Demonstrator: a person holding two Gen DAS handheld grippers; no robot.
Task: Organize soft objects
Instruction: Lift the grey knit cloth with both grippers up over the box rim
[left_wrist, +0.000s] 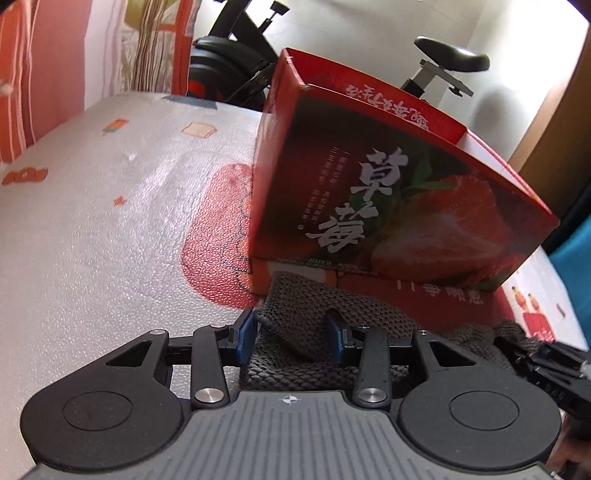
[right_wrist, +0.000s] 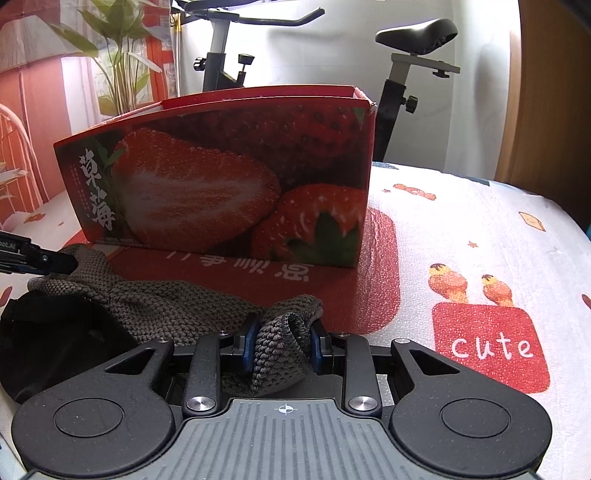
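Left wrist view shows my left gripper (left_wrist: 291, 334) and my right gripper (right_wrist: 282, 343) each pinching a corner of the grey-brown knitted cloth (right_wrist: 155, 302), lying unfolded before the red strawberry-printed cardboard box (right_wrist: 221, 177), so organizing seems barely begun.

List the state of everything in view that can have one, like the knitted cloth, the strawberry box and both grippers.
Knitted cloth: crumpled, lying before the box, gripped at both ends.
Strawberry box: upright, top open, flap folded down onto the table.
Left gripper: shut on the cloth.
Right gripper: shut on the cloth.
Table cover: spread flat.
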